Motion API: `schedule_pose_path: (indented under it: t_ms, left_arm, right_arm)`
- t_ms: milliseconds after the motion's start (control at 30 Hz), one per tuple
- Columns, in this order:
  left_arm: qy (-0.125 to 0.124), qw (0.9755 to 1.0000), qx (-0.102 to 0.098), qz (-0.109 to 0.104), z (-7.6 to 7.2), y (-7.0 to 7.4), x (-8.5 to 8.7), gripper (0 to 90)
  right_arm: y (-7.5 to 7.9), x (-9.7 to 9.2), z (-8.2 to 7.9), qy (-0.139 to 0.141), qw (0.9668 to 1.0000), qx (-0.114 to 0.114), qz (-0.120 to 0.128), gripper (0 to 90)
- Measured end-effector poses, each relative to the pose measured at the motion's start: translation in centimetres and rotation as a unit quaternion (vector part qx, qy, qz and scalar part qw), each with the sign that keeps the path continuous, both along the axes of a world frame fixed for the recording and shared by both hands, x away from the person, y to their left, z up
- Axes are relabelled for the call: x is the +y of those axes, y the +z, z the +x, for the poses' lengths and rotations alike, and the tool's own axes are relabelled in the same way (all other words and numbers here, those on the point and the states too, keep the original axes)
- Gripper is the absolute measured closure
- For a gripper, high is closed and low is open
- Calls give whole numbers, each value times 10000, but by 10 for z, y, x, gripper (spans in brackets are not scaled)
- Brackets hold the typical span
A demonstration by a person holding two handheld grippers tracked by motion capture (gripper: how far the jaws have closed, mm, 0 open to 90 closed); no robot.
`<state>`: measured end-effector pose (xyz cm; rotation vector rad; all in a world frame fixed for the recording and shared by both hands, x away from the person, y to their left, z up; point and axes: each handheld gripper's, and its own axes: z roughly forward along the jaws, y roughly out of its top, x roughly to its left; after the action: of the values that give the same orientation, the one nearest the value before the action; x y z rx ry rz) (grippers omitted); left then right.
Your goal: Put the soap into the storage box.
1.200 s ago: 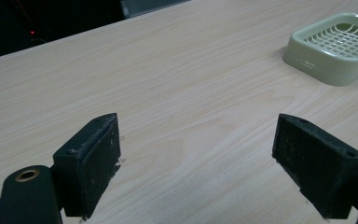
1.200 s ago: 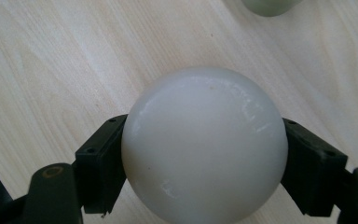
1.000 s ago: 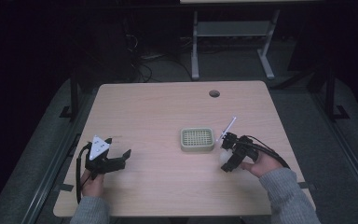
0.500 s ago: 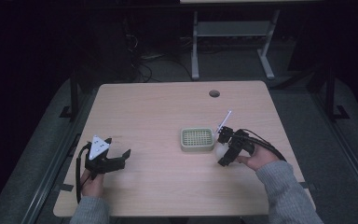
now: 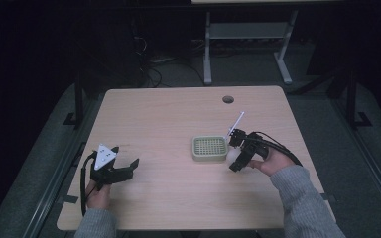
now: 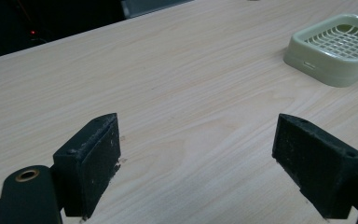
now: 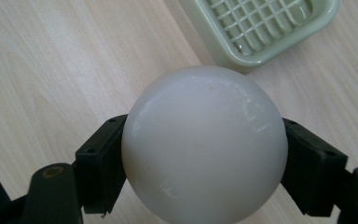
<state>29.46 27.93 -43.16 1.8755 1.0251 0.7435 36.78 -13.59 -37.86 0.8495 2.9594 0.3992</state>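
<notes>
We've got two matte black plastic handheld grippers here. The left gripper (image 5: 125, 167) wears a pale grey three-cornered plate with dark dots, its chunky jaw blocks scuffed, a brass-ringed screw hole just beside one. The right gripper (image 5: 234, 153) trails a looping black cable and a thin white rod. Both sleeves are grey knit.
</notes>
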Motion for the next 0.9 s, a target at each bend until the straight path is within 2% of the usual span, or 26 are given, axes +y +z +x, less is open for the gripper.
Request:
schedule_pose_path:
  t_ms: [533, 900]
  left_arm:
    - [62, 10000, 12, 9, 1, 0, 1, 148]
    - [86, 10000, 0, -15, 2, -1, 1, 148]
  right_arm:
    - [7, 6, 11, 59, 9999, -10, 89, 234]
    - [13, 11, 18, 93, 9999, -37, 62, 234]
